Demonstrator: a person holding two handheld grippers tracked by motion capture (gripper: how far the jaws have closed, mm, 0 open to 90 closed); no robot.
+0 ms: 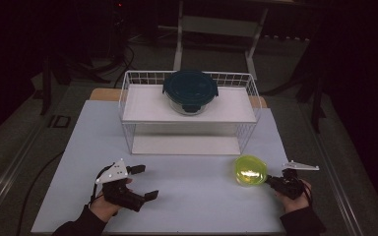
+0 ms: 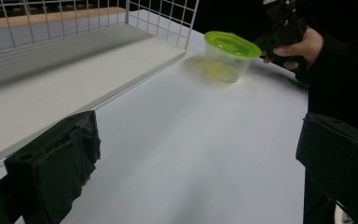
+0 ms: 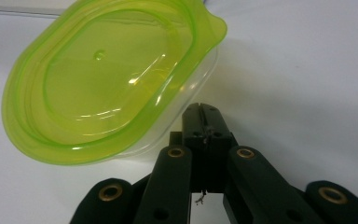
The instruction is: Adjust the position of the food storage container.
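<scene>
The right gripper [image 1: 271, 180] sits low at the table's four o'clock corner, its jaws drawn fully together with the tips right at the rim of the round clear plastic tub with the lime-green lid [image 1: 250, 170]; in the right gripper view the closed tips [image 3: 200, 114] meet just under the overhanging green lid [image 3: 107, 79], and whether they actually nip the rim or merely touch it I cannot tell. The tub stands upright on the pale white table [image 1: 187, 196], just in front of the rack's right corner, and coming in from the side like this looks like a bid to catch the lid's lip, to steady or drag it rather than lift it from above. Over at seven o'clock the left gripper [image 1: 140, 182] rests on the table with jaws spread wide, nothing between them, seemingly waiting its turn. At twelve o'clock stands the white wire rack with two shelves [image 1: 128, 98], and on its upper shelf the round glass container with the dark teal clip lid [image 1: 190, 91]. The rack's wire side and lower shelf edge [image 2: 135, 60] sit near the tub, the one thing to crowd any move toward the back.
</scene>
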